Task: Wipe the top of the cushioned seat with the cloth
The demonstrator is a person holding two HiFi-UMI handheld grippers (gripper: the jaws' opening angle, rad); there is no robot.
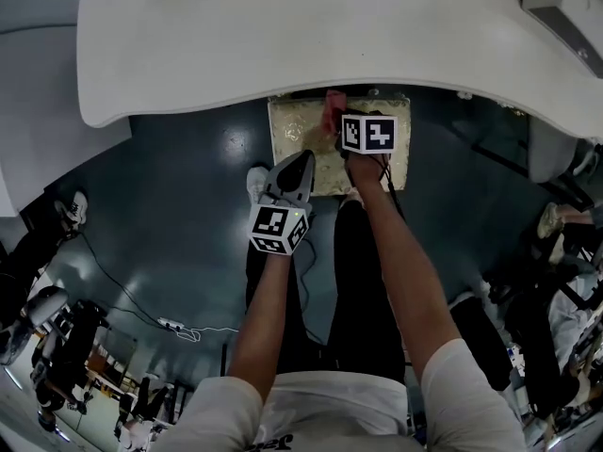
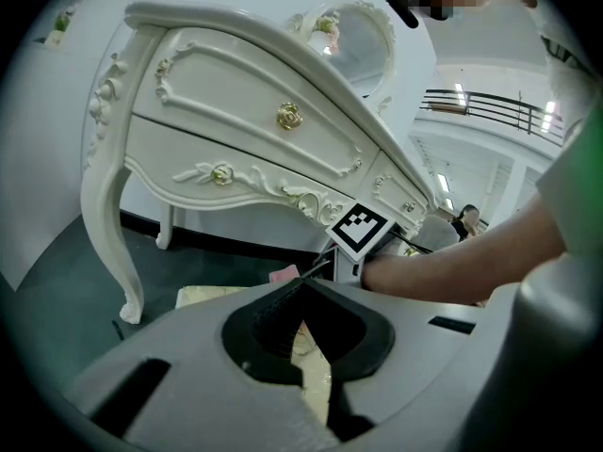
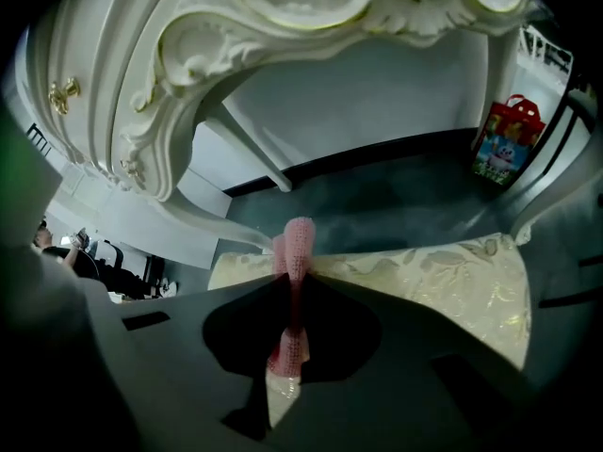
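Head view: right claw (image 1: 334,128) clamps pink cloth (image 1: 332,108) at far edge of cushioned seat (image 1: 292,125), beneath dressing table (image 1: 283,36); left claw (image 1: 303,160) closed, empty; dark floor (image 1: 188,205).

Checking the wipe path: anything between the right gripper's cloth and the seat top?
Nothing visible. The cloth, pinched in the right gripper, is over the cushioned seat. The left gripper hangs shut over its left part, beside the cloth, not beneath it.
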